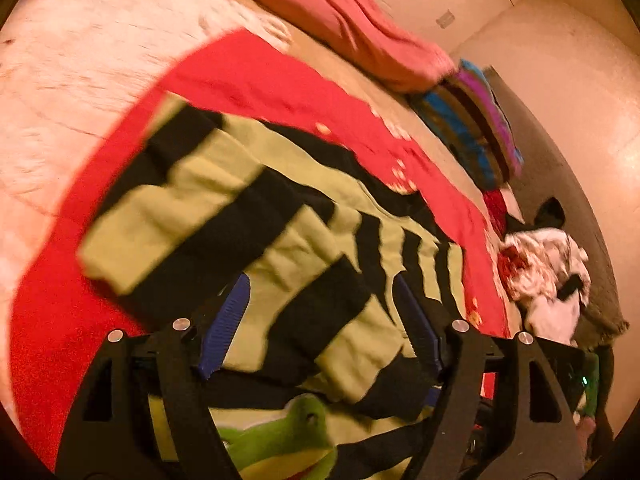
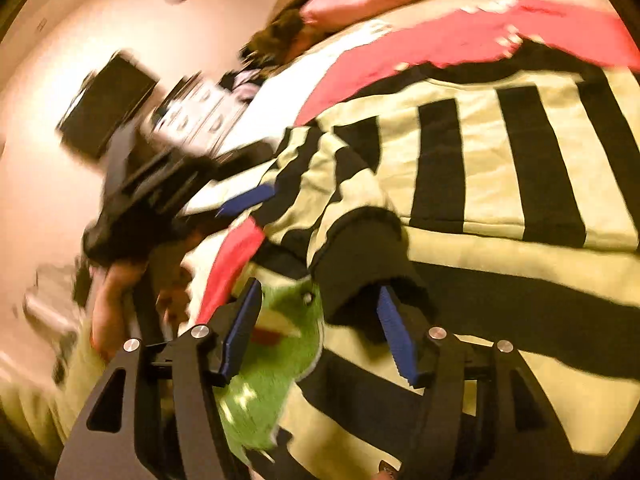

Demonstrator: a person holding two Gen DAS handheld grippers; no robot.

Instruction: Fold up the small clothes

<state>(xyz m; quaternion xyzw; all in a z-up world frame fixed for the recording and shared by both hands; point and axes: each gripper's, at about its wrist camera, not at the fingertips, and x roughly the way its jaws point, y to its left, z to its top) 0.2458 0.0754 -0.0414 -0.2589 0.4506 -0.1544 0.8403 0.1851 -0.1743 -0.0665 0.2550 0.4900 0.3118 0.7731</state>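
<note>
Left wrist view, left to right: cream blanket on the bed, red cloth over it, striped top spread on the red cloth. Long axis of the top runs from near the camera up and away; a folded-over sleeve section points toward upper left. Stripes yellow-green and black. Left claw spread wide over the near part of the top, blue pads on either side of the fabric, not pinching it; nothing held. Green frog patch below the pads. Farther right: pink pillow, striped multicolour cushion, crumpled white clothes at the bed edge.

Right wrist view, blurred, left to right: a hand holding the left claw, one blue pad at the top's sleeve edge. Right claw apart, not clamped; frog patch by its left pad, black cuff between the pads, loose. Body of the top stretching right, stripes crosswise to its length there. Red cloth beyond it.
</note>
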